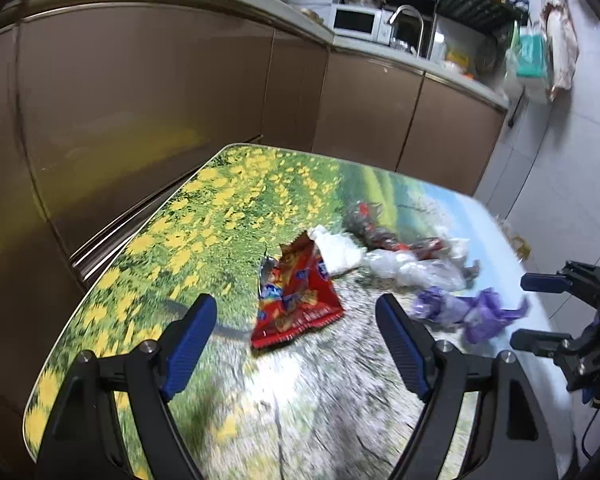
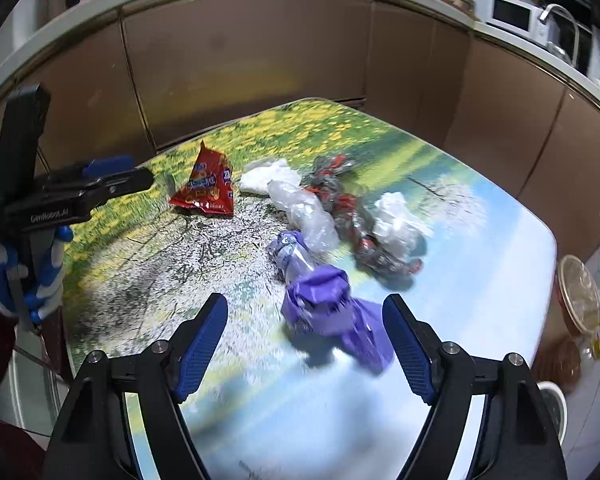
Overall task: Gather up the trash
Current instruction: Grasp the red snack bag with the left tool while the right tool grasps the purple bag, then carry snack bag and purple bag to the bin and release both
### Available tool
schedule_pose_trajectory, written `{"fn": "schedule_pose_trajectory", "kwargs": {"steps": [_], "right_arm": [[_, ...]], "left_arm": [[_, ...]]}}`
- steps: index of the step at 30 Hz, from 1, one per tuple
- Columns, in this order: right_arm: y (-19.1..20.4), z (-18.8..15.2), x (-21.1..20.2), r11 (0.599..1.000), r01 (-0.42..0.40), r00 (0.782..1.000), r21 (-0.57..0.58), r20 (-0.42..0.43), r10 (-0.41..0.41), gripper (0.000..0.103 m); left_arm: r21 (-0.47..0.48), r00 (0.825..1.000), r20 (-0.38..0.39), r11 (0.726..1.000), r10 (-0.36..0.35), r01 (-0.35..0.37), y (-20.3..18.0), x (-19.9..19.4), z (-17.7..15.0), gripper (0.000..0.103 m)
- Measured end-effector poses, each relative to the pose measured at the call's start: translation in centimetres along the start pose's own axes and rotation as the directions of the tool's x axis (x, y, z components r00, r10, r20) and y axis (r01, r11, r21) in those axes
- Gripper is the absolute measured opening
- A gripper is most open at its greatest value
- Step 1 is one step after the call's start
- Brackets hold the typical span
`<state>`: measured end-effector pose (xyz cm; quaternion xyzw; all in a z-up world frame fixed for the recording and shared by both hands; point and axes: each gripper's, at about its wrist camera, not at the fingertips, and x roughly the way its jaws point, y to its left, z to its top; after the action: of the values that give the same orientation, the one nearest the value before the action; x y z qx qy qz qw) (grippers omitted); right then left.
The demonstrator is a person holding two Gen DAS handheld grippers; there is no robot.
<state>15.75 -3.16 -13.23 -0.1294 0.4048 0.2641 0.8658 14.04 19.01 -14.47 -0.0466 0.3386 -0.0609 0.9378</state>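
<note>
Trash lies scattered on the flower-print table [image 1: 148, 264].
The left hand-held gripper [image 1: 296, 320] gapes empty near the red snack bag [image 1: 296, 296]; the right hand-held gripper [image 2: 304, 328] gapes empty around the purple wrapper [image 2: 324, 300].

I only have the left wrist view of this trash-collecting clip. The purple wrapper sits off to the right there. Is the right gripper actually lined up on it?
Observer: Yes. In the right wrist view the crumpled purple plastic wrapper lies between the right gripper's open jaws, untouched.
Operator: What holds the left gripper?
Observer: A hand in a blue-and-white glove grips the left gripper.
Operator: Anything beyond the table's right edge?
Observer: A clear jar with a tan lid stands below the flower-print table.
</note>
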Motion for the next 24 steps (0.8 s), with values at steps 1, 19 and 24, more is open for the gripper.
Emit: {"fn": "schedule_pose_trajectory", "kwargs": {"steps": [1,19,24], "right_arm": [[0.0,0.1,0.4,1.000,-0.003,1.000,-0.004,-0.005,0.003,0.079],[-2.8,-1.3,1.3,0.997,-0.040,0.999,0.064,-0.028,0.042,0.040],[-3.1,-1.7,-1.6,0.995,-0.055,0.998,0.085,0.027,0.053,0.040]], "left_arm": [[0.008,1.000,-0.012,1.000,0.002,-0.002,0.0,0.9,0.2,0.081],[-0.071,0.993,-0.105,0.996,-0.057,0.050,0.6,4.6,0.1,0.008],[-0.085,0.997,-0.072,0.996,-0.040,0.034,0.4,1.9,0.1,0.008]]}}
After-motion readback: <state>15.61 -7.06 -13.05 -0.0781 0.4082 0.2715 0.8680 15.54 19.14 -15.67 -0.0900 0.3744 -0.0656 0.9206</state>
